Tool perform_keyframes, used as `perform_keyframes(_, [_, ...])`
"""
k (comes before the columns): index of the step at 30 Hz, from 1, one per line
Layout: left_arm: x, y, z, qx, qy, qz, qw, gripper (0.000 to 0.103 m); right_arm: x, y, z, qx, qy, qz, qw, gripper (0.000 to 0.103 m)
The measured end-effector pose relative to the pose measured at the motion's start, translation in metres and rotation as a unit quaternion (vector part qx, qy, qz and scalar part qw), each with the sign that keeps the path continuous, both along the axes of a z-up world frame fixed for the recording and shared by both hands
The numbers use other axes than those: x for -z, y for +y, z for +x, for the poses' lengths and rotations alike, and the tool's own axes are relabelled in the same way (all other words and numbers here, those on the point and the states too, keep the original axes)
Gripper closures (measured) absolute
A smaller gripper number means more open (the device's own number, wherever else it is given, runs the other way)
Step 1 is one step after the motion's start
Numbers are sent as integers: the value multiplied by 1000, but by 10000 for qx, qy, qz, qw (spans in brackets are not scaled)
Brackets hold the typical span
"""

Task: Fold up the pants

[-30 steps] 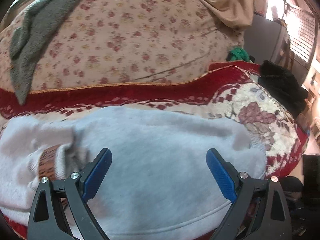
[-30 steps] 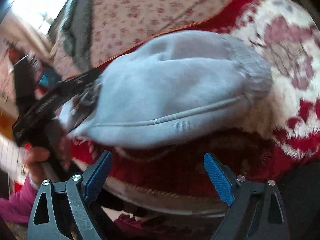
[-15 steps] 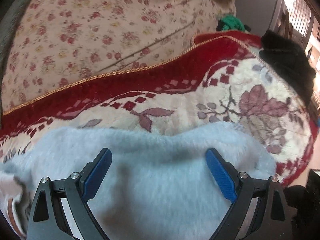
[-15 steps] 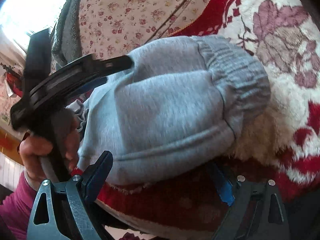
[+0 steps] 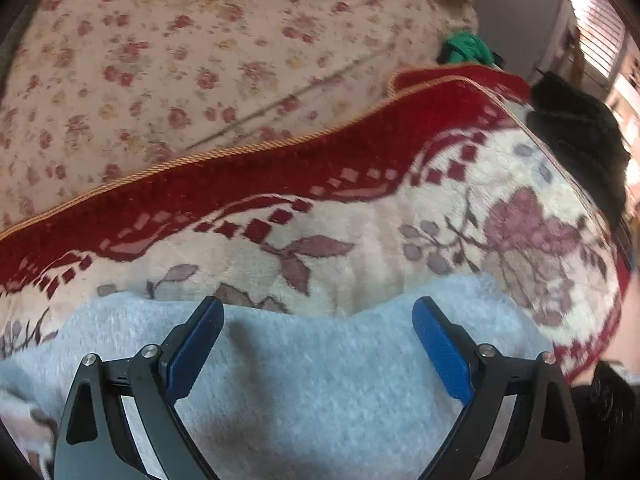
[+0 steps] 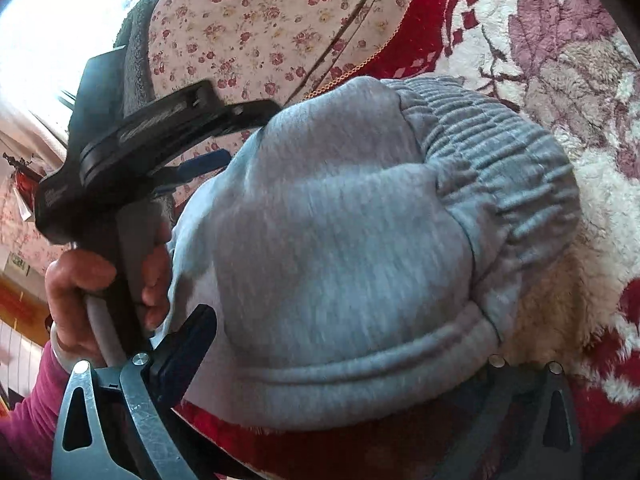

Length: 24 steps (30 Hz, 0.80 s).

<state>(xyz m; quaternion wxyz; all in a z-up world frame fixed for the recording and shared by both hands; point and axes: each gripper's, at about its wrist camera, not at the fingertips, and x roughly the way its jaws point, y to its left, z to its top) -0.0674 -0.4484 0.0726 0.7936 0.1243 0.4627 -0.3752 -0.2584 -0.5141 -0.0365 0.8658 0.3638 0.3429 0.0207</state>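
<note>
My left two-finger gripper (image 5: 318,320) has black angular plastic arms with silver round screws and blue ribbed pads (image 5: 438,346). My right two-finger gripper (image 6: 344,344) looks identical. My bare left hand (image 6: 96,296) emerges from a magenta knit sleeve (image 6: 28,412).

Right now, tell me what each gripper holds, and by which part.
Nothing is held. The left gripper stands open over the grey pants. The right gripper is opening, its jaws straddling the folded pants near the waistband.

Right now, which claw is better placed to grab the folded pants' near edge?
Right claw, probably: its jaws are opening around the near folded edge of the gray pants. The left claw hangs open over flat cloth, no edge between its fingers.
</note>
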Motion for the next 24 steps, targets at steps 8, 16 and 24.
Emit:
perform_keyframes(8, [0,-8,-13,1805,410,148,9826,8,-2,3,-9,-45,-119,-136,9998,0])
perform_keyframes(16, [15,-49,-13,2419,331,508,9684,0,-5,12,-3,-186,-176,-477,9985,1])
perform_keyframes(24, [49,-76,-2,2928,1078,759,9471,0,1,2,10,-149,-208,-261,9993,15])
